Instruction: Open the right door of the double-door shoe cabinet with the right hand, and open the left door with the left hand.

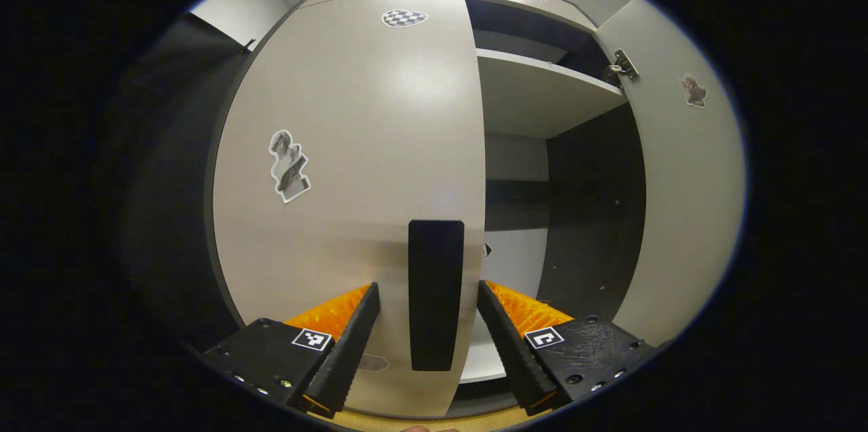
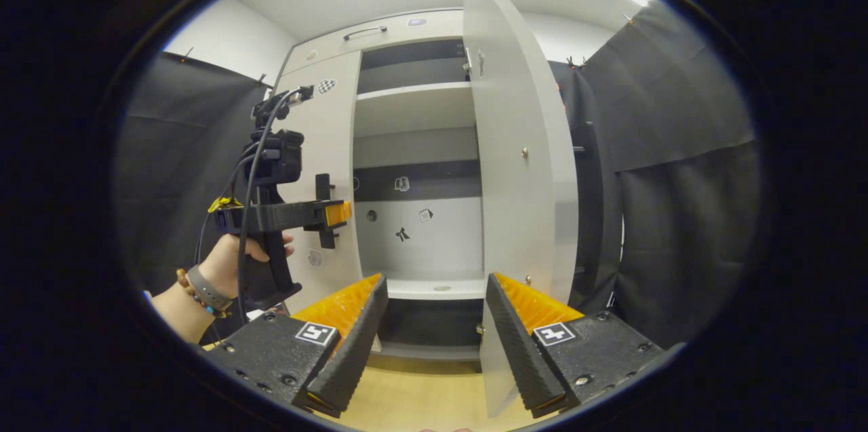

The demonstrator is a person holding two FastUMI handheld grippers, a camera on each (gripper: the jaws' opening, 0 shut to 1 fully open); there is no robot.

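Observation:
The pale left door [image 1: 352, 147] of the shoe cabinet is closed, with a tall black handle [image 1: 436, 293] near its right edge. My left gripper [image 1: 428, 289] stands open, one finger on each side of that handle, with small gaps to it. The right door [image 1: 685, 201] is swung wide open. In the right gripper view, that open right door [image 2: 522, 147] stands edge-on just right of centre. My right gripper [image 2: 434, 337] is open and holds nothing, a short way back from the cabinet. A hand [image 2: 227, 262] holds the left gripper [image 2: 332, 215] at the left door [image 2: 325, 147].
Inside the open right half are a pale shelf [image 1: 542, 96], a dark side panel [image 1: 597, 215] and a lower shelf [image 2: 434, 286]. Black cloth [image 2: 678, 167] hangs on both sides of the cabinet. The floor [image 2: 420, 391] is light wood.

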